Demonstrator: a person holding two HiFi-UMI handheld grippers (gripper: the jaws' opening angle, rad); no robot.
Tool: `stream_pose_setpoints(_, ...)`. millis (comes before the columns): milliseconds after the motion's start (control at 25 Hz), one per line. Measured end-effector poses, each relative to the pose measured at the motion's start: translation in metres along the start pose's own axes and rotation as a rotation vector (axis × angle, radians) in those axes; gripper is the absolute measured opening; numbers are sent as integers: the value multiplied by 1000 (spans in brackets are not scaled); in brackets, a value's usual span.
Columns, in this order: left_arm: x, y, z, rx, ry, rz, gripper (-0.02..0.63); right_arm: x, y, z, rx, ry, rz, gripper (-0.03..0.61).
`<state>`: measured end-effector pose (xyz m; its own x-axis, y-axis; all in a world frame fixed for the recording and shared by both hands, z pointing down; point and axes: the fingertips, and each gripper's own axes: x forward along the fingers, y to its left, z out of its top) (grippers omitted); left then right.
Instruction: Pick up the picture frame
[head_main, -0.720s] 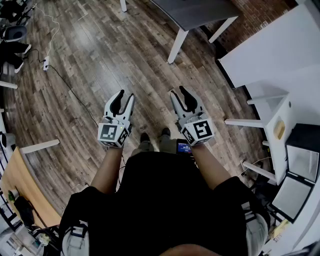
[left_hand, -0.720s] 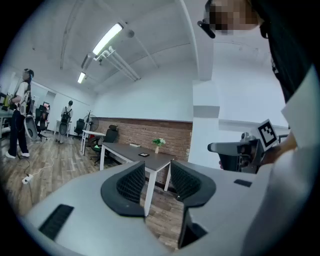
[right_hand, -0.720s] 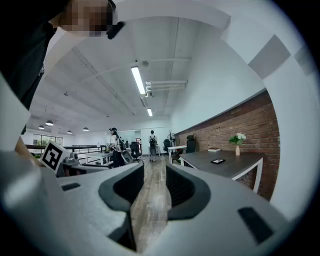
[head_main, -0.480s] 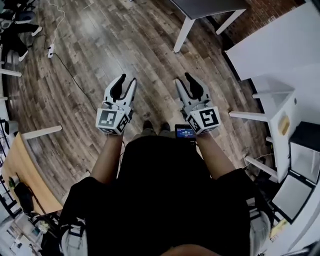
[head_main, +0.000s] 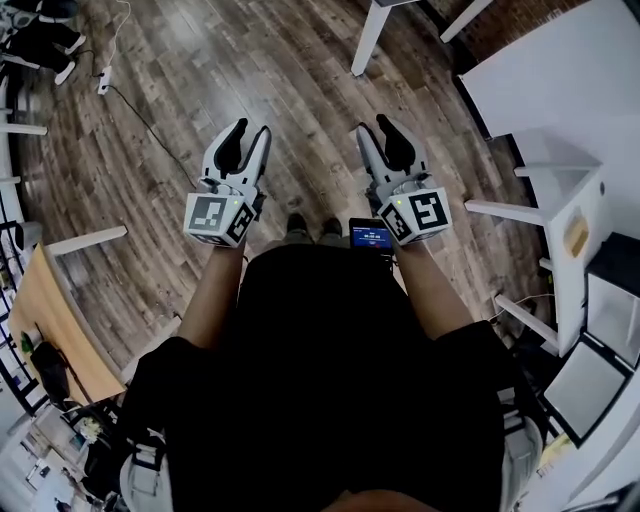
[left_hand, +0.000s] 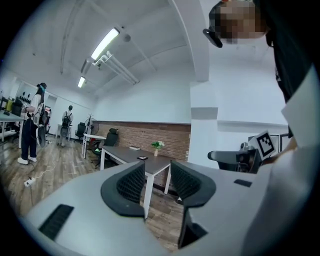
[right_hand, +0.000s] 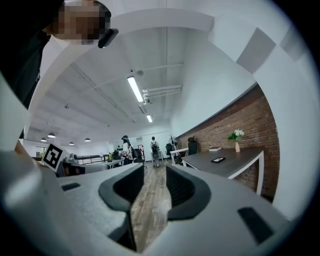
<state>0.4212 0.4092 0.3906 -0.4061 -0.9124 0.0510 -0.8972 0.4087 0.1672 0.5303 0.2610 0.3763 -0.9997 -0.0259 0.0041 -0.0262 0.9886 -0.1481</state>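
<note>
We held left gripper (head_main: 251, 131) and right gripper (head_main: 373, 127) mid-frame over floor (head_main: 200, 80); both pairs of jaws apart, gripping nothing.

I count two tongs, left tongs (head_main: 252, 132) and right tongs (head_main: 375, 128); one dark counter (right_hand: 240, 160) bearing one flower vase (right_hand: 236, 141), one flat item that may be the picture frame (right_hand: 218, 160), one book (right_hand: 215, 148); two distant people (right_hand: 125, 148); two strip lights (right_hand: 135, 89) overhead.

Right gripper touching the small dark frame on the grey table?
Apart. Right gripper view: right gripper open, empty; small dark frame lies far off on the grey table.
</note>
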Motion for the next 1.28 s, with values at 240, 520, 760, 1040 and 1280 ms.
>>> stream_pose_setpoints(240, 12, -21, 0, -18, -9, 5, 140, -12, -21, -2, 34, 6, 30, 141)
stream_pose_setpoints(520, 20, -25, 11, 22, -35, 47, 140, -9, -36, 11, 60, -28, 67, 141)
stream_pose_setpoints(760, 39, -13, 3, 17, -5, 62, 140, 13, -52, 4, 90, -17, 76, 141)
stream_pose_setpoints(1040, 92, 52, -12, -25, 18, 77, 140, 94, -76, -12, 92, 34, 78, 141)
stream_pose_setpoints(1280, 148, 135, -5, -80, 25, 58, 140, 199, -86, -8, 55, 81, 80, 141)
